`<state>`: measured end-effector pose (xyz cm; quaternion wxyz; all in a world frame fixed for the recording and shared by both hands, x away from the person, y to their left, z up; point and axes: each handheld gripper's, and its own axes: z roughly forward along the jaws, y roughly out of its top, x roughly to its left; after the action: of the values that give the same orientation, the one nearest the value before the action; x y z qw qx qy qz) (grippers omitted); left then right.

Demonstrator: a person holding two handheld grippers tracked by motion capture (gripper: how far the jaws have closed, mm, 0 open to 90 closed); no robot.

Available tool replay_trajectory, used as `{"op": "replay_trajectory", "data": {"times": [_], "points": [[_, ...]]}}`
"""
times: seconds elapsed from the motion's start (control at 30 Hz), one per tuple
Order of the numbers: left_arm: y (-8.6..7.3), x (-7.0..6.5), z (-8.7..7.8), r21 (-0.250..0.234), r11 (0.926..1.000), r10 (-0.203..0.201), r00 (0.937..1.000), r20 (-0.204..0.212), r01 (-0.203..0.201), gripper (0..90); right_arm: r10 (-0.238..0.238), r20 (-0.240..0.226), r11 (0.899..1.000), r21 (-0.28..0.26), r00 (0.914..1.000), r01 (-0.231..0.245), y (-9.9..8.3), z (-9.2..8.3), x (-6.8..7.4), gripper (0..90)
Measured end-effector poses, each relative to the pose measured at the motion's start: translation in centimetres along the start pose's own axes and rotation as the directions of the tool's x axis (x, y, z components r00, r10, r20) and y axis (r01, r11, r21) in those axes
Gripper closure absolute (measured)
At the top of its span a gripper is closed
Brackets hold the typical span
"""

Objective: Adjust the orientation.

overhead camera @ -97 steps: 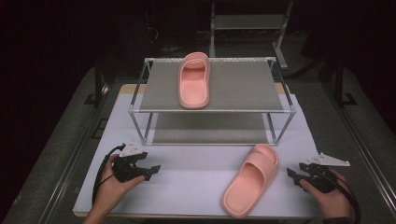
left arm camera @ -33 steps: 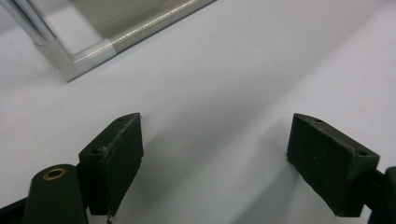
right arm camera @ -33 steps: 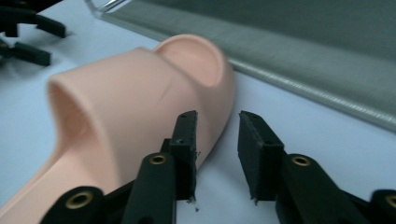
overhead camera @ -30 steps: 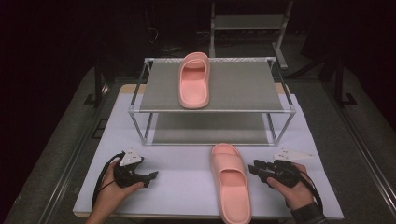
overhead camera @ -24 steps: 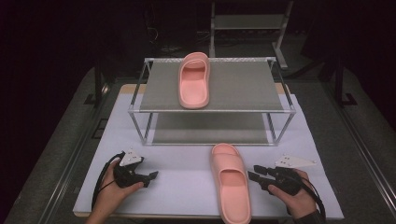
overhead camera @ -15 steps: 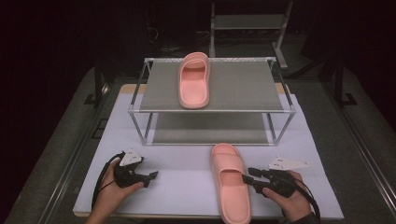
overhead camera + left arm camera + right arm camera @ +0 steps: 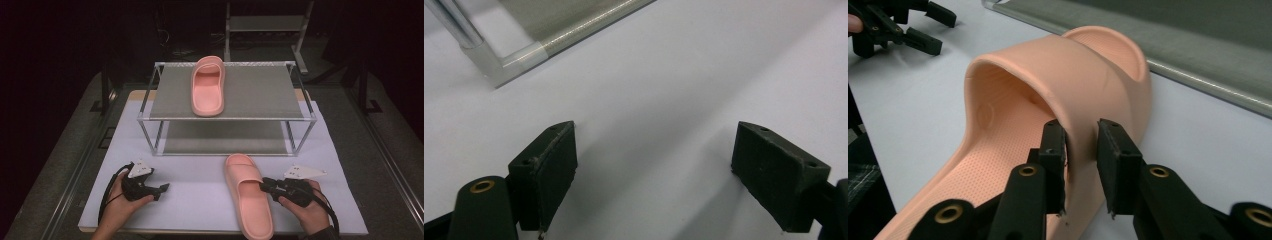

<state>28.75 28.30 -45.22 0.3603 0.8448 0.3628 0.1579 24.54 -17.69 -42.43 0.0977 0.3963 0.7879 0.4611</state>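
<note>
Between right gripper (image 7: 1080, 150) fingers (image 7: 1115, 155): slipper strap (image 7: 1083, 95).

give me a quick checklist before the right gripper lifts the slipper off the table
1. Right gripper around the strap edge of the near slipper, one jaw inside, one outside: ok.
2. Jaws fully clamped on the strap: cannot tell, they sit close against it.
3. Left gripper open over the bare white table, apart from the slipper: ok.
4. Free room on the top shelf right of the other slipper: ok.
5. Near slipper flat on its sole, toe toward the rack: ok.
</note>
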Motion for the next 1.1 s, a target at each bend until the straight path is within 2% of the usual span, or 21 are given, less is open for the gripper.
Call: {"op": "replay_trajectory", "data": {"times": [0.3, 0.6, 0.87, 1.1], "points": [[0.0, 0.0, 0.0, 0.000, 1.0000, 0.000, 1.0000, 0.000, 0.000, 17.3, -0.002, 0.038, 1.000, -0.029, 0.9993, 0.003, 0.2, -0.8, -0.7, 80.5], [0.0, 0.0, 0.0, 0.000, 1.0000, 0.000, 1.0000, 0.000, 0.000, 17.3, -0.003, 0.049, 0.998, -0.061, 0.9988, 0.006, 0.6, -1.8, -1.3, 82.8], [0.0, 0.0, 0.0, 0.000, 1.0000, -0.002, 1.0000, 0.000, 0.002, 17.3, 0.003, 0.034, 0.994, -0.113, 0.9994, 0.000, 1.7, -3.2, -1.6, 83.0], [0.0, 0.0, 0.0, 0.003, 1.0000, -0.001, 1.0000, 0.001, 0.001, 17.3, -0.010, 0.010, 0.987, -0.158, 0.9999, 0.012, 3.6, -5.1, -1.9, 83.1]]}}
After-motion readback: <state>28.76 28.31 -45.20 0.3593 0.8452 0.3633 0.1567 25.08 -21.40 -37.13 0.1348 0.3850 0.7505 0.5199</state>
